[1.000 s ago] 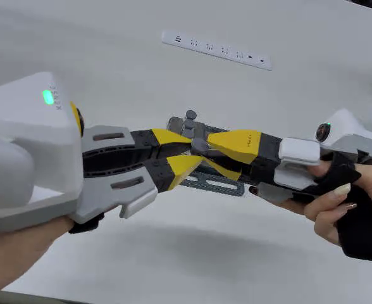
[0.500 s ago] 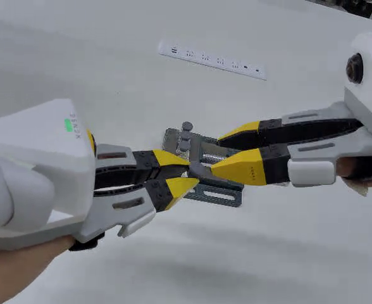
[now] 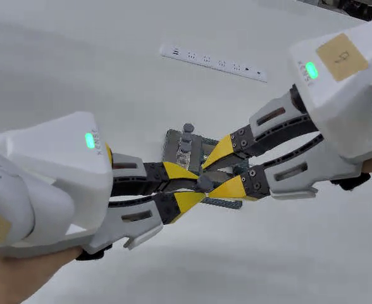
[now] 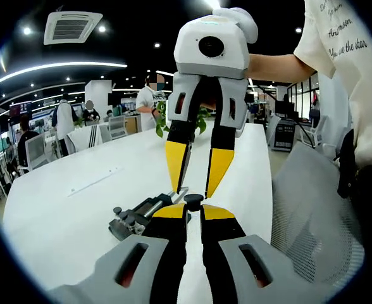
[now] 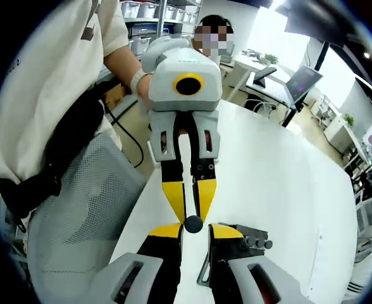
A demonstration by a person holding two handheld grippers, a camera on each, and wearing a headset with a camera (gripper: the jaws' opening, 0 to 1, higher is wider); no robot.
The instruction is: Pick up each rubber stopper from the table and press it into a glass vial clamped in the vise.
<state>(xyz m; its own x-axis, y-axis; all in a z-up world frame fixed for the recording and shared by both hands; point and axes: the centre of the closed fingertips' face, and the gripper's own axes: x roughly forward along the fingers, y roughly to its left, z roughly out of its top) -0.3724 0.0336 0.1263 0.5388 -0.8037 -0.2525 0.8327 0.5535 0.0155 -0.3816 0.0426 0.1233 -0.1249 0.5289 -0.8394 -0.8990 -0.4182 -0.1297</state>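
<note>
Yellow-tipped left gripper (image 3: 197, 186) pinching grey rubber stopper (image 5: 193, 223) in the air, close by the vise (image 3: 173, 140).
Left jaws narrow, clamped on stopper; right gripper (image 4: 192, 188) facing tip to tip, jaws spread either side, gripping nothing. Likely risk: stopper dropped or twisted askew in a hand-over, through early release on the left; also a knock against stoppered vials (image 3: 185, 151) nearby.

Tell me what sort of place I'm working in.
Most likely an open-plan office or lab: a long white table, a mesh office chair beside it, a ceiling air vent with strip lights, and other people further back.
</note>
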